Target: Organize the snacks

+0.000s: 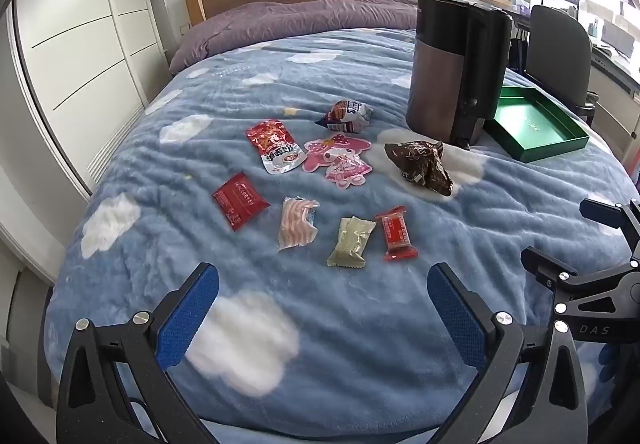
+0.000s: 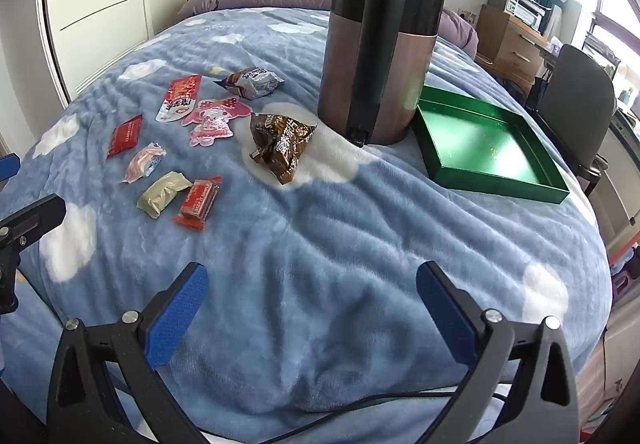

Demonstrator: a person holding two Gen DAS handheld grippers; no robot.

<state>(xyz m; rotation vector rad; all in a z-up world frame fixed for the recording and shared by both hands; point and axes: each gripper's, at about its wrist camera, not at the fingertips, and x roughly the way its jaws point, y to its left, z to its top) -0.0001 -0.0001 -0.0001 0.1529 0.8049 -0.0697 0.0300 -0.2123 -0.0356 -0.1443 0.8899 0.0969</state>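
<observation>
Eight snacks (image 1: 304, 228) lie well ahead of my left gripper (image 1: 323, 308) (spread wide, empty) — left of my right gripper (image 2: 312, 304), likewise wide and empty.

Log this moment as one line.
left claw open | right claw open | snacks loose on blanket | green tray empty

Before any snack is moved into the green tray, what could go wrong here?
1. The tall brown container stands on soft blanket between the snacks and the green tray; a passing arm might tip it.
2. The small red packet and beige packet lie close together, so open jaws may catch both.
</observation>
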